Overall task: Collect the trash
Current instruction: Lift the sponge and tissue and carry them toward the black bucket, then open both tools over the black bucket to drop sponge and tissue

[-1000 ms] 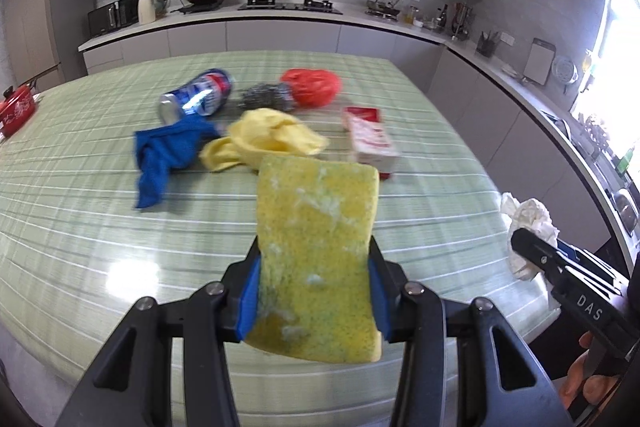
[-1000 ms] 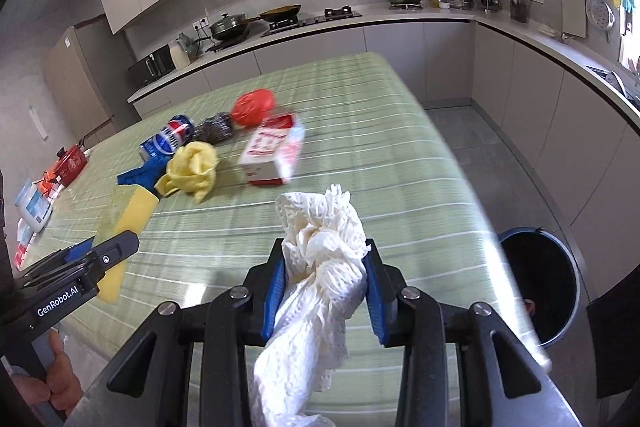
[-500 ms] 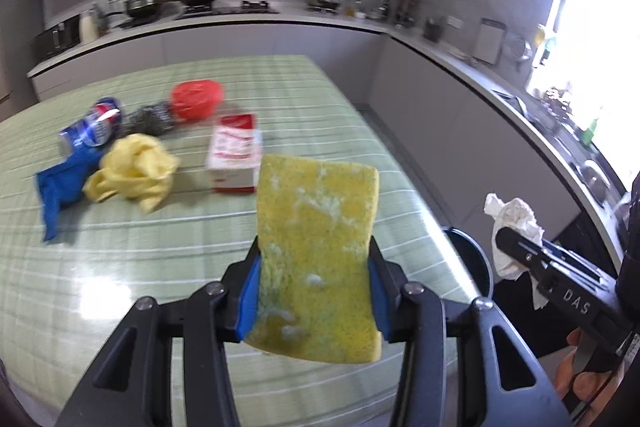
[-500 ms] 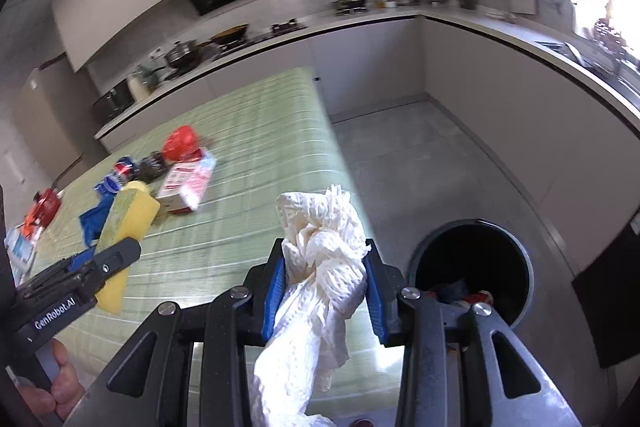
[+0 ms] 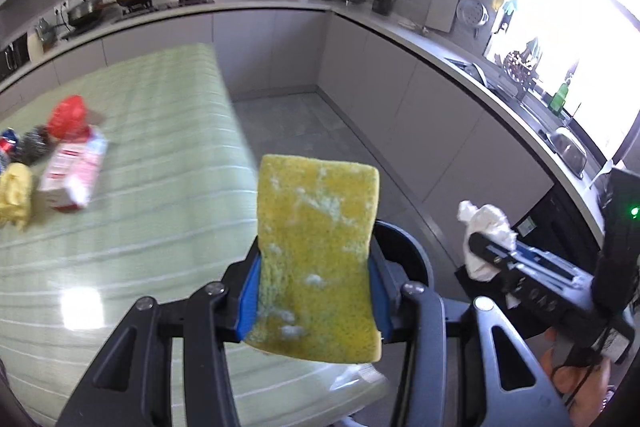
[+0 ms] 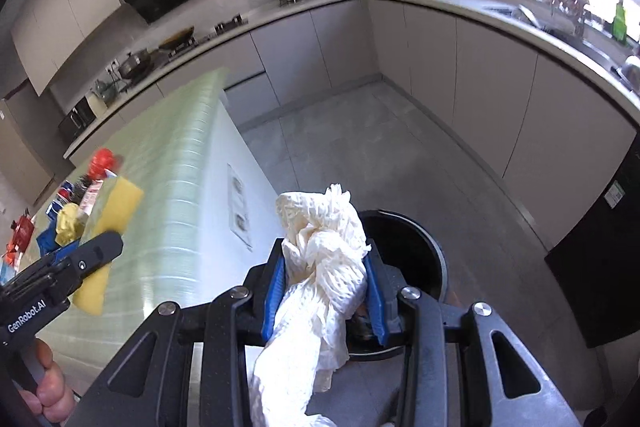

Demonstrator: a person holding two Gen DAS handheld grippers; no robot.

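Kitchen floor bin [image 6: 420, 247] below; left fingers [image 5: 248, 291] clamp a stained yellow sponge [image 5: 316, 255], right fingers [image 6: 276, 291] crumpled white paper [image 6: 324, 259].

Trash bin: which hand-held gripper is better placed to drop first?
Right. The right hand-held gripper holds the paper towel directly before the open bin; the left's sponge is partly over the table.

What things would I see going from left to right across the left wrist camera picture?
Yellow cloth → pink and white carton → green table → yellow sponge held in the left tool → white paper wad in the right tool.
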